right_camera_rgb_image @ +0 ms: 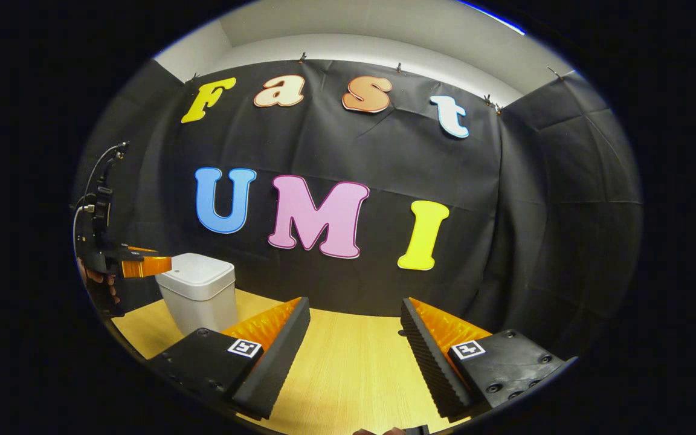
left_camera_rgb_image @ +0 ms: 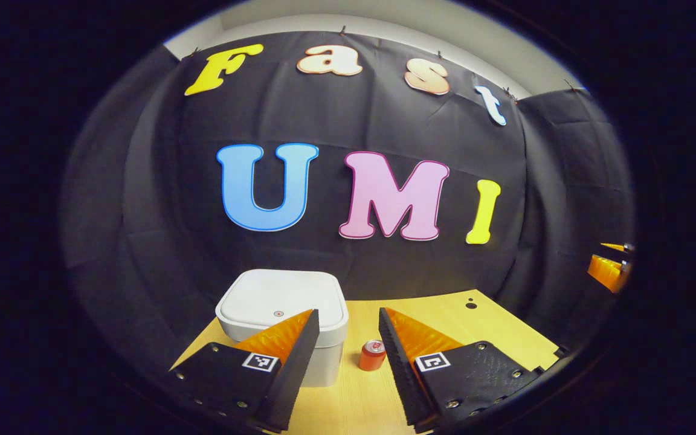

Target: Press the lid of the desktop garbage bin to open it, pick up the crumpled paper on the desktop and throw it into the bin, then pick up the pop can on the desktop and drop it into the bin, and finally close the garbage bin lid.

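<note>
Left gripper view: left gripper open, bin lid closed, can upright.

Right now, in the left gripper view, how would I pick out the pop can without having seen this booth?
Start at the light wooden tabletop in front of the black cloth wall. On it stands a white square plastic bin with its lid closed, and just to its right, apart from it, stands the small red pop can. It is upright, silver-topped, and much shorter than the bin.
</note>
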Demonstrator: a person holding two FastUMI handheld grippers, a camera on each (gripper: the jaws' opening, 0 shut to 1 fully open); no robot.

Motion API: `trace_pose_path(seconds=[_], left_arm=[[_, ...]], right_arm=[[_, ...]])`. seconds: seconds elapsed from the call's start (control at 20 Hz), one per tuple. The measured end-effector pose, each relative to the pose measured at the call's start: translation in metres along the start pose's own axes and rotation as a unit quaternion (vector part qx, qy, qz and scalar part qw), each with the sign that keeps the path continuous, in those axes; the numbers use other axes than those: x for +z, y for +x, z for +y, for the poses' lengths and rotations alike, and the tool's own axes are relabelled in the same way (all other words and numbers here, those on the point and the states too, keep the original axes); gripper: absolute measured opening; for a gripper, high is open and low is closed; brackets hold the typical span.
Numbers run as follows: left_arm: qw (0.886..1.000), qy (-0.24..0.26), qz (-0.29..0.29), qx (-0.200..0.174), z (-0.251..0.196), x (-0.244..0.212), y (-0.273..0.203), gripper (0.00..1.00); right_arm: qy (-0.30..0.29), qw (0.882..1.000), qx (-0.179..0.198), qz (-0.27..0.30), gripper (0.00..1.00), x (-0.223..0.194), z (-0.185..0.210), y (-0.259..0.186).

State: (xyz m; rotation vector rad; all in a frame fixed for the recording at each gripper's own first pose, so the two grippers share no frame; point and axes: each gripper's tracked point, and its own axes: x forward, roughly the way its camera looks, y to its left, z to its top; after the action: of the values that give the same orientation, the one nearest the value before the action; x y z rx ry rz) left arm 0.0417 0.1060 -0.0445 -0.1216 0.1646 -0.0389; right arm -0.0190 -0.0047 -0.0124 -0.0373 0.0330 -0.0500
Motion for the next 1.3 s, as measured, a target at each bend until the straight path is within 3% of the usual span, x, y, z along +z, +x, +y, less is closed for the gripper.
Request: trace_pose_path(seconds=[0.2, 0.25, 0.55, 0.7, 1.1, 1.3], left_arm=[[0.999, 0.028, 0.024, 0.03, 0.036, -0.004, 0.016, 0.19], [0.998, 0.039, 0.038, 0.018, 0.038, -0.003, 0.02, 0.14], [0.996, 0.051, 0.07, 0.013, 0.067, 0.012, 0.06, 0.13], [0.993, 0.025, 0.116, -0.003, 0.074, -0.007, 0.078, 0.1], [0.98, 0.033, 0.19, 0.04, 0.102, -0.044, 0.104, 0.1], [0.98, 0.04, 0.189, 0.045, 0.106, -0.044, 0.107, 0.1]], right_arm=[[-0.003, 1.0, -0.013, 0.01, 0.98, -0.006, -0.005, -0.003], [-0.001, 1.0, -0.015, 0.012, 0.98, -0.007, -0.006, -0.002], [0.005, 1.0, -0.018, 0.017, 0.98, -0.011, -0.004, 0.002], [0.004, 1.0, -0.015, 0.018, 0.98, -0.01, -0.002, 0.004], [0.0, 0.999, -0.022, 0.03, 0.98, -0.019, -0.011, 0.007], [0.004, 0.999, -0.022, 0.034, 0.98, -0.022, -0.013, 0.012]])
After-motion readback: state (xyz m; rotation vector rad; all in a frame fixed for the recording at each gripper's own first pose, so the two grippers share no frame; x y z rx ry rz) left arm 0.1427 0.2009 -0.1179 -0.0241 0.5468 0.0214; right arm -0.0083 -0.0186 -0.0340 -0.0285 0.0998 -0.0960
